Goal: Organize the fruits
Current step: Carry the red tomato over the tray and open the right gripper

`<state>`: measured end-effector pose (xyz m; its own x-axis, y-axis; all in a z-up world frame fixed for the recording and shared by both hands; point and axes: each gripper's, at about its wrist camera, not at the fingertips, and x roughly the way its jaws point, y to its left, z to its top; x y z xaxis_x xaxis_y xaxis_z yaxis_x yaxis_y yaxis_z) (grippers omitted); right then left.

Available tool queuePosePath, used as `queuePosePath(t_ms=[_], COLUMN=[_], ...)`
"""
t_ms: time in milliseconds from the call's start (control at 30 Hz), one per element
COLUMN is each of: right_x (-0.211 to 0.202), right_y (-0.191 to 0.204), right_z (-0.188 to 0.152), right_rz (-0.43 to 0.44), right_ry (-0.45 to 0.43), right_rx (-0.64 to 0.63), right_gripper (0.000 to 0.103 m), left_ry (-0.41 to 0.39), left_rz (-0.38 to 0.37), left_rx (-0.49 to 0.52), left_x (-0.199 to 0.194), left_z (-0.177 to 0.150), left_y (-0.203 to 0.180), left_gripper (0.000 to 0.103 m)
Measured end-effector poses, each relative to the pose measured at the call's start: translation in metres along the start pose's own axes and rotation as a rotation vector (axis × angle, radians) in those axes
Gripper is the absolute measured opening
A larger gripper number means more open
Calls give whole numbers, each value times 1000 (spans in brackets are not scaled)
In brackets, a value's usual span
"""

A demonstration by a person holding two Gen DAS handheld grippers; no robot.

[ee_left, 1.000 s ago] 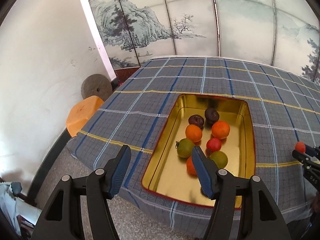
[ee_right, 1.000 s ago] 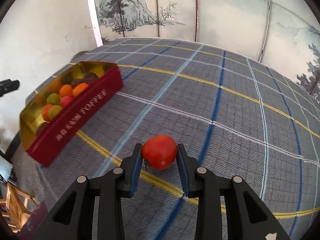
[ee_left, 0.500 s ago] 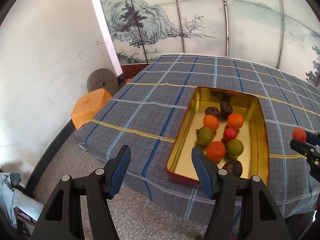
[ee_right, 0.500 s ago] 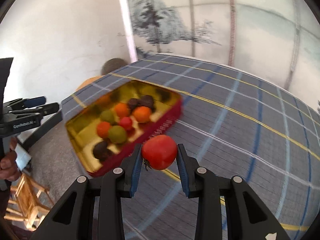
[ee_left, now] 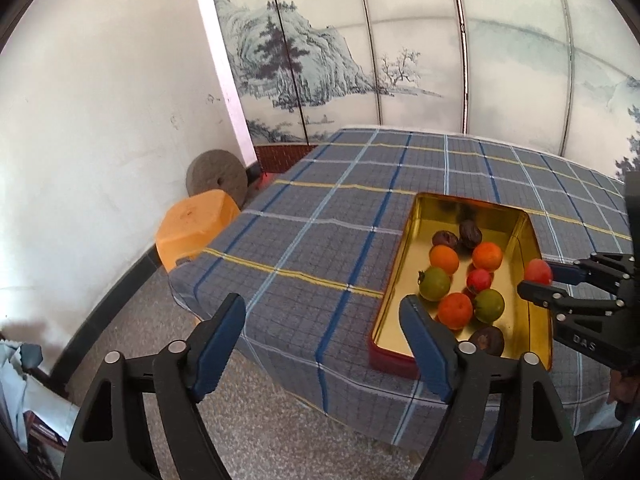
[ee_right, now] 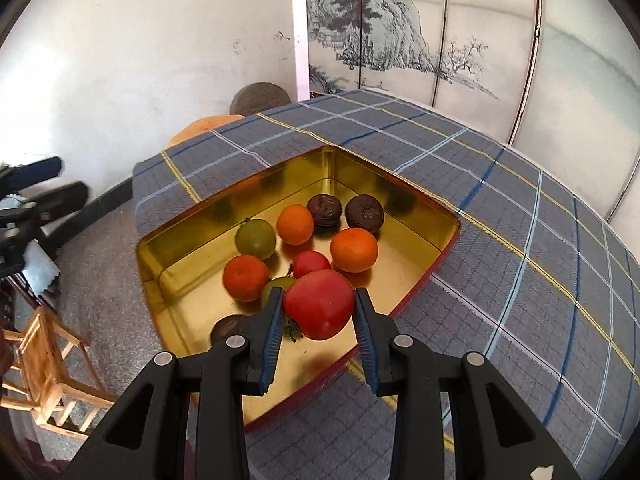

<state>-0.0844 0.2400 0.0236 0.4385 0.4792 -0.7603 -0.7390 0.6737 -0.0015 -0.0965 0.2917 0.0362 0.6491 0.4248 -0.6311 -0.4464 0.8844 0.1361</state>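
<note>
Right tongs (ee_right: pixel 316 312) pinch a red tomato (ee_right: pixel 319 309) btwn both blue pads, holding it in the air over the near part of the gold tin (ee_right: pixel 192 216), which has red outer walls. From the left wrist view the same tomato (ee_left: pixel 538 271) sits at the tin's right rim (ee_left: pixel 534 240), w/ the right tongs (ee_left: pixel 536 280) reaching in from the right.

Left tongs (ee_left: pixel 324 344) are opening, nothing btwn the pads; they hang off the worktop's near-left corner, above the gravelly floor (ee_left: pixel 256 420), w/ the right pad overlapping the tin's near-left corner in view.

Inside the tin: three orange fruits (ee_right: pixel 354 249), two green ones (ee_right: pixel 255 238), a small red one (ee_right: pixel 310 264) and three dark wrinkled ones (two at the far end (ee_right: pixel 324 210), one near the front, partly hidden by the tongs in the right wrist view). They lie clustered, several touching.

The tin rests on the worktop's blue-grey plaid cloth (ee_left: pixel 320 240), near its front edge. Beside the worktop on the left: an orange stool (ee_left: pixel 196 228) and a round grey stone disc (ee_left: pixel 216 178) leaning on the white wall. A painted landscape screen (ee_left: pixel 320 60) stands behind. A small wooden chair (ee_right: pixel 48 364) shows low left in the right wrist view.
</note>
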Motion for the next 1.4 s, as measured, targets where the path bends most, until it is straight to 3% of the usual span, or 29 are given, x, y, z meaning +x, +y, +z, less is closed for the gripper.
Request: queuePosePath(t_ms=[800, 1100, 1200, 1267, 1400], right_x=[26, 30, 27, 22, 2], right_y=[-4, -5, -4, -4, 2], right_z=[9, 14, 18, 21, 24], right_rz=[-25, -12, -7, 6, -1], right_ry=[49, 45, 24, 3, -56], right_rx=[11, 26, 32, 44, 37], right_gripper=[32, 32, 38, 50, 51], left_ry=[-20, -86, -97, -97, -106], left_rz=[-35, -51, -66, -79, -106], left_rx=[-16, -4, -8, -17, -35], left_x=[-5, -21, -24, -25, -29], left_z=[1, 3, 3, 4, 5], left_y=[1, -4, -3, -2, 1], left_gripper=[85, 95, 97, 98, 98])
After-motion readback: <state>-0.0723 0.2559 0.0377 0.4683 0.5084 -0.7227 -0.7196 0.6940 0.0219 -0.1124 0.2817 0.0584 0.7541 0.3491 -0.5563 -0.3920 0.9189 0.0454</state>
